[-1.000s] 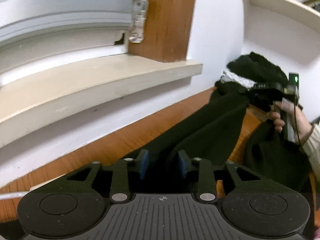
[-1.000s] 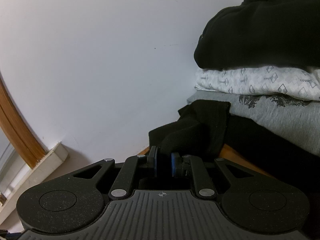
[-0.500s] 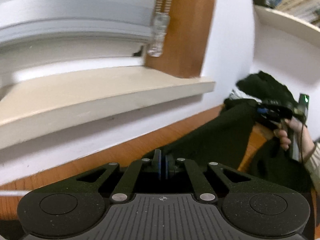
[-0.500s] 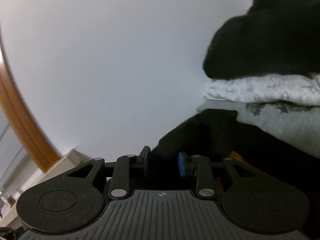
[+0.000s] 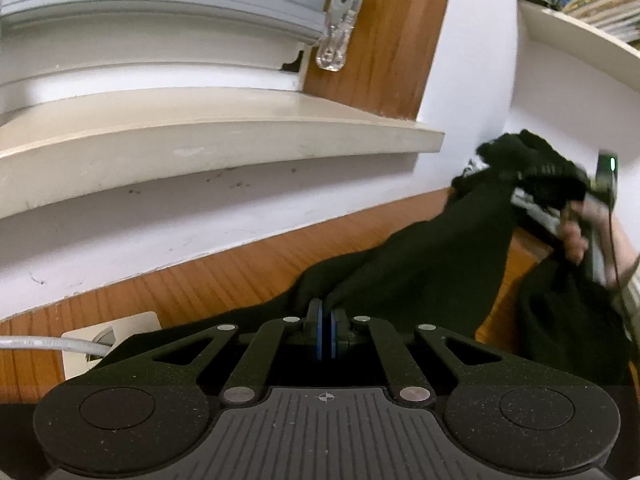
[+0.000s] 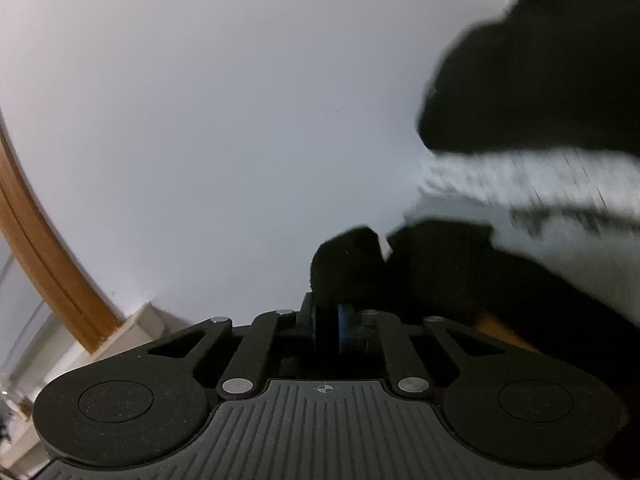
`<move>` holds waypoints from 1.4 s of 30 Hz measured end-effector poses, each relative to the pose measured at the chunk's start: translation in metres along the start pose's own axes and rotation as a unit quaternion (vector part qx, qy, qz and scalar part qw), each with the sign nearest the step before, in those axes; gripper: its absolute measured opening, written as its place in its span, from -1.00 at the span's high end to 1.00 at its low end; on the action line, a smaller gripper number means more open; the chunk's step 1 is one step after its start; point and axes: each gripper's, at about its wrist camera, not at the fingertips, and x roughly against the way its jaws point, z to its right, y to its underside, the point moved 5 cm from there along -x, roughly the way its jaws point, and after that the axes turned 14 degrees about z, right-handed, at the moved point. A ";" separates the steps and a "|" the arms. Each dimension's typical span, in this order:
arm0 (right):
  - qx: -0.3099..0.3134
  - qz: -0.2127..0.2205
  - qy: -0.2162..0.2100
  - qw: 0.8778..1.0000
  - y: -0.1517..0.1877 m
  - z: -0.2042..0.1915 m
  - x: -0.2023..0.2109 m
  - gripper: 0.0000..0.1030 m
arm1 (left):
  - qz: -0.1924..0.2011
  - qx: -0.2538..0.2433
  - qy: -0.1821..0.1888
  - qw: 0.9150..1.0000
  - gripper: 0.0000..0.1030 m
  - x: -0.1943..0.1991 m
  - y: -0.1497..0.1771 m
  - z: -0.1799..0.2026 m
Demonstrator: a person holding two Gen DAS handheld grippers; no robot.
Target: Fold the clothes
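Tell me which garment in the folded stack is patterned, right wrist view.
The white garment, sandwiched between the black top garment and the grey garment below; it alone carries dark repeat markings.

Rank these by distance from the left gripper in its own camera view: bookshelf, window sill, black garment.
1. black garment: pinched in the left gripper.
2. window sill: beyond it, upper left.
3. bookshelf: farthest, top right corner.

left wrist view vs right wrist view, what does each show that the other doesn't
Only the left wrist view shows the wooden table, window sill, wall socket, bookshelf and the left hand-held gripper.

Only the right wrist view shows the stacked white and grey clothes clearly.

Both show the black garment and the right hand-held gripper pinching it.
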 end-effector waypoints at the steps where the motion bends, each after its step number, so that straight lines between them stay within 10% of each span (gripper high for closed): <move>1: 0.015 0.002 -0.008 1.000 -0.004 -0.013 -0.002 0.84 | 0.000 -0.003 0.000 1.000 0.93 0.000 0.000 0.001; 10: 0.198 -0.193 -0.142 0.950 0.067 -0.127 0.001 0.61 | 0.002 -0.006 0.002 1.000 0.93 0.003 0.002 0.002; 12: 0.191 -0.193 -0.148 0.951 0.066 -0.122 0.009 0.23 | 0.001 -0.006 0.002 1.000 0.93 0.002 0.002 0.002; 27: 0.067 -0.107 -0.045 0.991 -0.005 -0.031 0.001 0.19 | -0.001 -0.005 0.003 1.000 0.93 0.000 0.002 0.002; 40: 0.243 -0.153 0.010 0.958 0.033 -0.018 -0.012 0.11 | 0.008 -0.007 0.006 1.000 0.93 0.003 0.002 0.003; 42: 0.252 -0.158 0.021 0.955 0.034 -0.013 -0.017 0.70 | 0.017 -0.008 0.008 1.000 0.93 0.006 0.000 0.003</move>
